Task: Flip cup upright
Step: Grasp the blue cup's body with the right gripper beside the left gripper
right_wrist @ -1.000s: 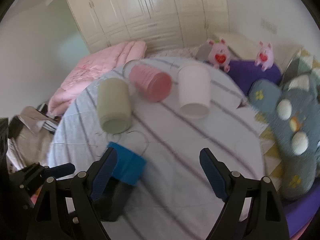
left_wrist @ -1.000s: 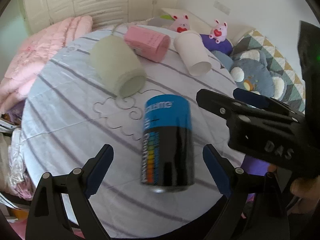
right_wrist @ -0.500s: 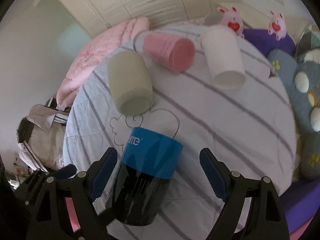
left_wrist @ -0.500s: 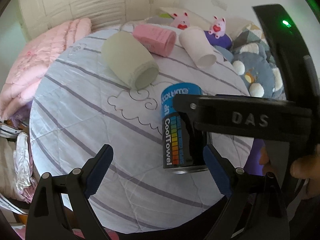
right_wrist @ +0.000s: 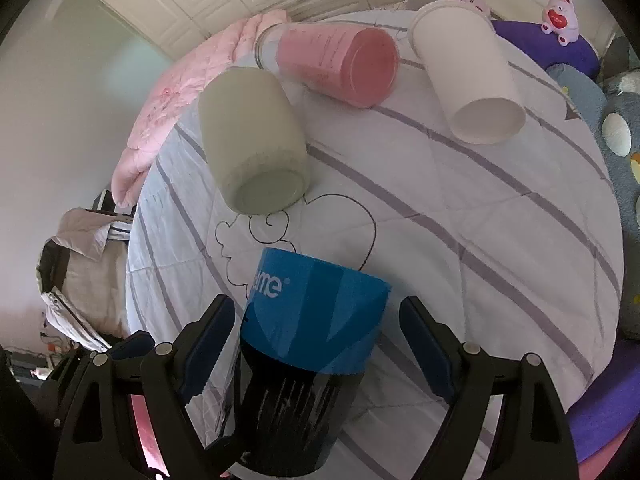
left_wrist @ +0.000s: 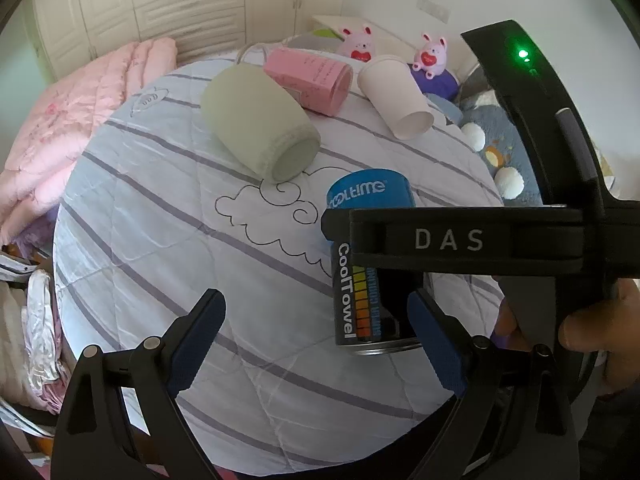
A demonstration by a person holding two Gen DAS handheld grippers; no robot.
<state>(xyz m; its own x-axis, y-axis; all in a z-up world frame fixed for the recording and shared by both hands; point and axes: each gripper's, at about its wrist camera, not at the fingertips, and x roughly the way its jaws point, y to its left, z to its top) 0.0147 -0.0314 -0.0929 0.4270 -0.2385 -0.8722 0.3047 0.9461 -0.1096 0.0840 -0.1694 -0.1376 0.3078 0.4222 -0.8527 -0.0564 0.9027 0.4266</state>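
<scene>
A blue and black can-shaped cup (left_wrist: 362, 264) (right_wrist: 308, 352) lies on its side on the round striped table (left_wrist: 168, 240). My right gripper (right_wrist: 318, 344) is open, with its fingers on either side of this cup and apart from it. In the left wrist view the right gripper body (left_wrist: 452, 240) crosses over the cup. My left gripper (left_wrist: 316, 340) is open and empty, just left of the cup. A grey-green cup (left_wrist: 260, 124) (right_wrist: 252, 140), a pink cup (left_wrist: 312, 80) (right_wrist: 340, 64) and a white paper cup (left_wrist: 394, 96) (right_wrist: 468, 72) lie on their sides farther back.
The table (right_wrist: 500, 220) is covered with a white quilt with purple stripes and a cloud drawing. A pink blanket (left_wrist: 64, 120) lies beyond the left edge. Plush toys (left_wrist: 432, 54) and a blue cushion (left_wrist: 496, 148) sit at the right. Cupboards fill the back wall.
My right gripper has moved in over the blue and black cup, so that its fingers now straddle it. The left gripper has drawn back a little to the left.
</scene>
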